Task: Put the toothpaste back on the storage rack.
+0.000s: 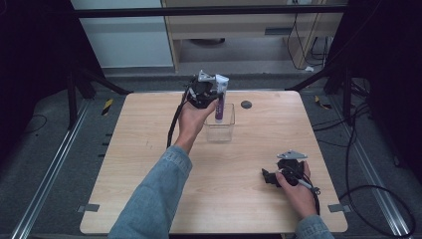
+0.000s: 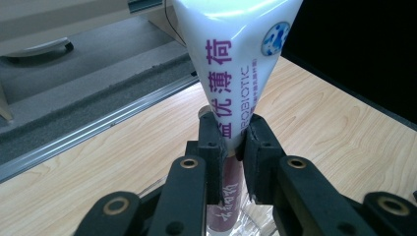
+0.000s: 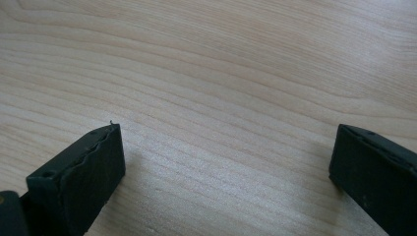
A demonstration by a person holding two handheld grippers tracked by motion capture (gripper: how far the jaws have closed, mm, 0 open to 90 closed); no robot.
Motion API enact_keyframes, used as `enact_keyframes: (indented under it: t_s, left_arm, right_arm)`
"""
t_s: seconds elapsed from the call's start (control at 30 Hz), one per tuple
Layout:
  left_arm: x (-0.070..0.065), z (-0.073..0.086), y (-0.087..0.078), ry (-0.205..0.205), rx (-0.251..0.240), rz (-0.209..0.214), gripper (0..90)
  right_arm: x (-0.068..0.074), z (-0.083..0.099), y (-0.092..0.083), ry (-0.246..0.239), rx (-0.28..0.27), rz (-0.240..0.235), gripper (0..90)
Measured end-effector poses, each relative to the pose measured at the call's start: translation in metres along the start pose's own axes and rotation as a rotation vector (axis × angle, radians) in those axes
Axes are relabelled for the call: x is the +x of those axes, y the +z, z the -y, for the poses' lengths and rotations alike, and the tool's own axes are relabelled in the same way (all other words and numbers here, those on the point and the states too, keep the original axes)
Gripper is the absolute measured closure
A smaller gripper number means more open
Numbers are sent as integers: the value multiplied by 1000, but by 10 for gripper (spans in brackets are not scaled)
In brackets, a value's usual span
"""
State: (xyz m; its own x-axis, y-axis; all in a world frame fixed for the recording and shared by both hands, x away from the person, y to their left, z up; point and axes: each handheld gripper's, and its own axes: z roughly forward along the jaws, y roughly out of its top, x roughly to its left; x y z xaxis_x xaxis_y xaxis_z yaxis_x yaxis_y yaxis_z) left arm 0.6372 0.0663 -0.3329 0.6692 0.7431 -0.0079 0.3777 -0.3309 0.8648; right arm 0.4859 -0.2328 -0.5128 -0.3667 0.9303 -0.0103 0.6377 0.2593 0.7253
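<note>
A white and purple toothpaste tube (image 1: 220, 99) stands upright, its lower purple end inside a clear plastic box (image 1: 219, 130) at the table's far middle. My left gripper (image 1: 215, 94) is shut on the tube just above the box. In the left gripper view both black pads (image 2: 214, 142) pinch the tube (image 2: 231, 64) at its narrow part, with the wide crimped end up. My right gripper (image 1: 268, 177) rests low over the table at the near right. In the right gripper view its jaws stand wide apart with bare wood between the fingertips (image 3: 93, 162).
A small dark round disc (image 1: 246, 104) lies on the wooden table (image 1: 149, 164) to the right of the box. Cables trail from both grippers. Metal rails and dark floor flank the table, and a wooden cabinet stands behind it.
</note>
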Motion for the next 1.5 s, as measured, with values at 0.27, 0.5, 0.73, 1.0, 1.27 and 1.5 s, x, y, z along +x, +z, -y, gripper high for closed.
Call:
enact_keyframes:
  t_s: [0.27, 0.5, 0.73, 1.0, 1.27, 1.5]
  left_arm:
    - [-1, 9, 3, 27, -5, -5, 791]
    - [-1, 13, 5, 24, 2, -5, 791]
    - [1, 17, 4, 25, -4, -6, 790]
    - [3, 23, 6, 17, 5, -17, 790]
    - [5, 29, 8, 12, 16, -14, 789]
    - [6, 35, 11, -4, 35, -12, 789]
  right_arm:
    - [0, 0, 0, 1, 0, 0, 6]
    - [0, 0, 0, 1, -1, 0, 6]
    - [0, 0, 0, 3, -1, -2, 6]
    - [0, 0, 0, 4, 0, -1, 6]
    - [0, 0, 0, 6, 1, -2, 6]
    - [1, 0, 0, 7, 1, -2, 6]
